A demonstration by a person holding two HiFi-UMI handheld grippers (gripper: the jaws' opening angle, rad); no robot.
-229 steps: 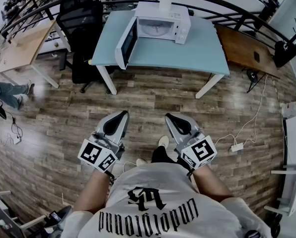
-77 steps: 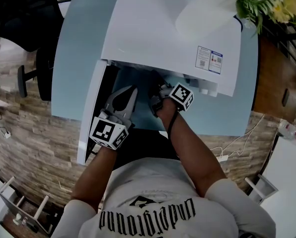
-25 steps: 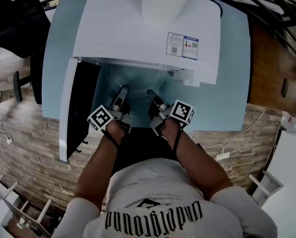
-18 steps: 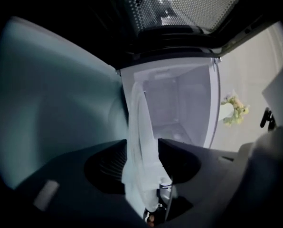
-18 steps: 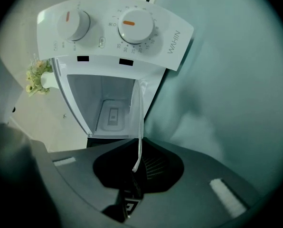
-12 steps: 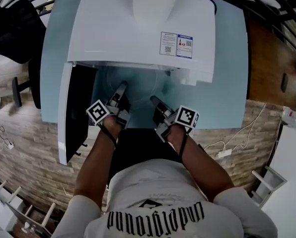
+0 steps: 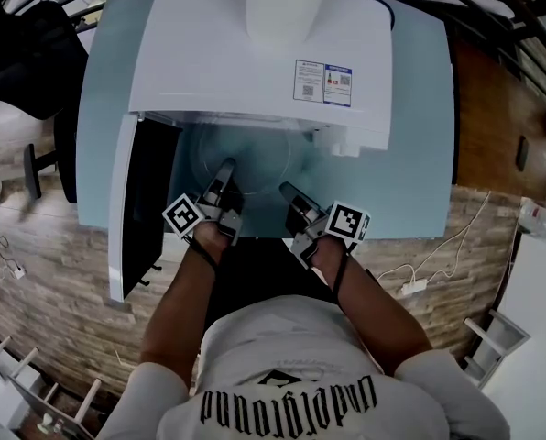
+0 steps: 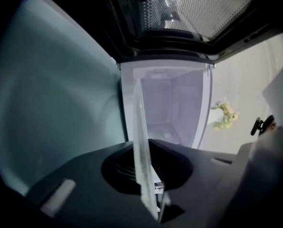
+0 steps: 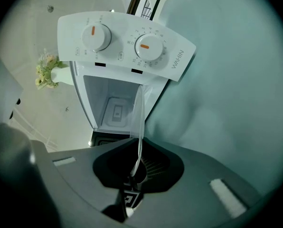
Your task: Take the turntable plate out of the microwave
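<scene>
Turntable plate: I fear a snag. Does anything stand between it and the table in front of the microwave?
Nothing visible does. The clear glass turntable plate is over bare light-blue table; the white microwave's door stands open at left.

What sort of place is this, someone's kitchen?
Probably an office or lab rather than a kitchen: the microwave stands on a pale blue desk, a black office chair is beside it, and a power strip lies on the floor.

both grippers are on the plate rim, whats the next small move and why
Probably draw the turntable plate straight back, kept level: the left hand-held gripper has just closed on its rim, the right hand-held gripper grips it too, and it sits at the microwave's open mouth.
</scene>
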